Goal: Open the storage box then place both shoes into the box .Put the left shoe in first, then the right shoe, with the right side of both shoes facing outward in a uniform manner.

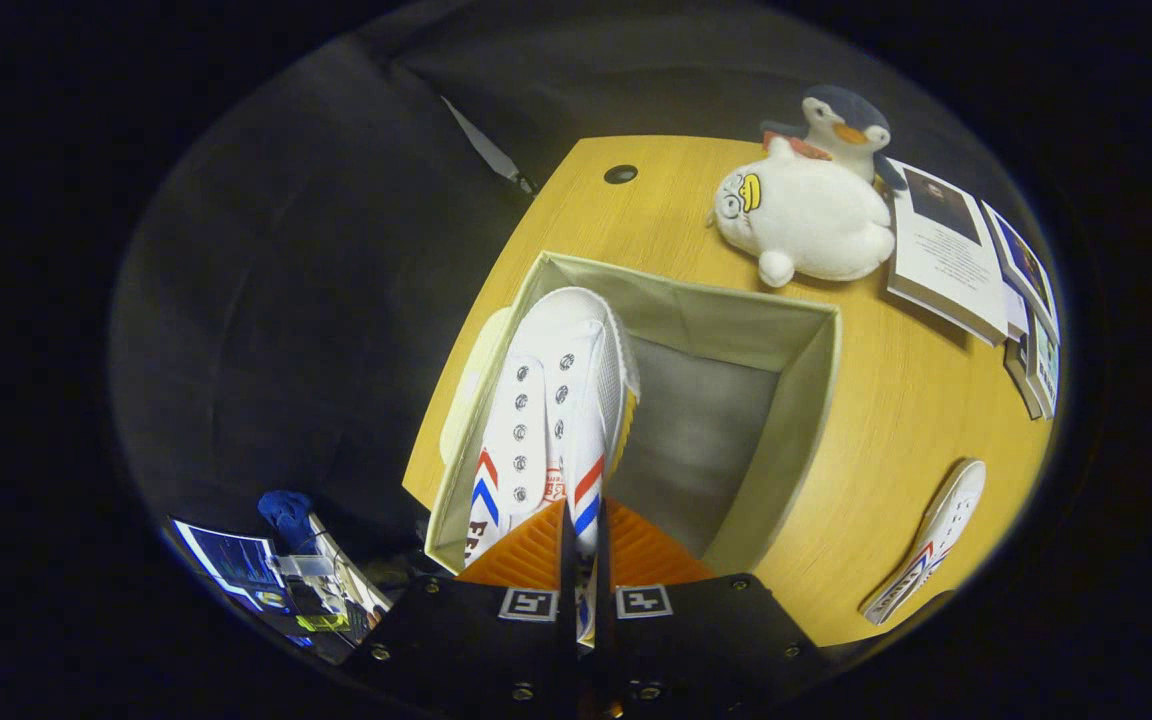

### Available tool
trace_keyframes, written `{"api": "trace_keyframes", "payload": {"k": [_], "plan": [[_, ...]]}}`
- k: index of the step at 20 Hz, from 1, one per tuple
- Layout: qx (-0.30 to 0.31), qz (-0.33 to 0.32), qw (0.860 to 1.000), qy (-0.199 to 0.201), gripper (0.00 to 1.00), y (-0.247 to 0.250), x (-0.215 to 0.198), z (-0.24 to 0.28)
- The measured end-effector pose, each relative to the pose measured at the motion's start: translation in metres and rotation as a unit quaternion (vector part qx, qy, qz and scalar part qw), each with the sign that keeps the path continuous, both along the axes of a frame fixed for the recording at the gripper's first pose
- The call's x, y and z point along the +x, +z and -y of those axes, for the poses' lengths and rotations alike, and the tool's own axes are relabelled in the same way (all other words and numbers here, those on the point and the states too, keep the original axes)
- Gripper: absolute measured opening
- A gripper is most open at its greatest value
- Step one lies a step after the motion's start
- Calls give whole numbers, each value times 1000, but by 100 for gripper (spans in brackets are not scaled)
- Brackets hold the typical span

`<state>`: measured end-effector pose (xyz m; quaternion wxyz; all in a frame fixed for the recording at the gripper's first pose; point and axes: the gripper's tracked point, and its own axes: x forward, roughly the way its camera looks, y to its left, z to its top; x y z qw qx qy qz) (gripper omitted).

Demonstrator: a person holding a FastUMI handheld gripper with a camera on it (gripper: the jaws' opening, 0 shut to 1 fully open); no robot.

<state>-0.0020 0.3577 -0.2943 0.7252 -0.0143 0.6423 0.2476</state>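
The gripper (pixel 584 545), in the lower middle of the frame, has its two orange fingers (pixel 526 555) pressed almost together on the heel part of a white shoe (pixel 561 400), so it is closed narrow and it carries this shoe. The shoe hangs with the toe pointing away from the fingers, above the left side of the open storage box (pixel 816 400) in the centre of the frame. I think it is held by the heel so that the toe can go down first along the left wall of the box. The box has no lid on it now, and the inside that I can see, grey at the bottom, has nothing in it beside the held shoe; I cannot tell if the shoe already touches the bottom. The second shoe (pixel 926 545) lies on the wooden table (pixel 916 400) at the lower right, well apart from the box, probably waiting for its turn. In the upper right, two plush toys (pixel 806 215) and some books (pixel 946 250) lie on the table beyond the box.
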Motion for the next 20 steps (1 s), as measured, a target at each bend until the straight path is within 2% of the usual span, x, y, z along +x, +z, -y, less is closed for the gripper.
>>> {"api": "trace_keyframes", "payload": {"k": [3, 4, 6, 7, 13, 17, 20], "plan": [[15, -5, 1000, -2, 8, -2, 2, -13], [25, -3, 1000, 1, 29, 3, 5, -18], [16, 16, 1000, 7, 79, 12, 16, -9], [16, 23, 1000, 8, 84, 15, 20, -7], [33, 41, 998, -15, 85, 42, 35, 26], [26, 54, 998, -37, 85, 52, 45, 82], [15, 63, 996, -68, 85, 52, 51, 137]]}}
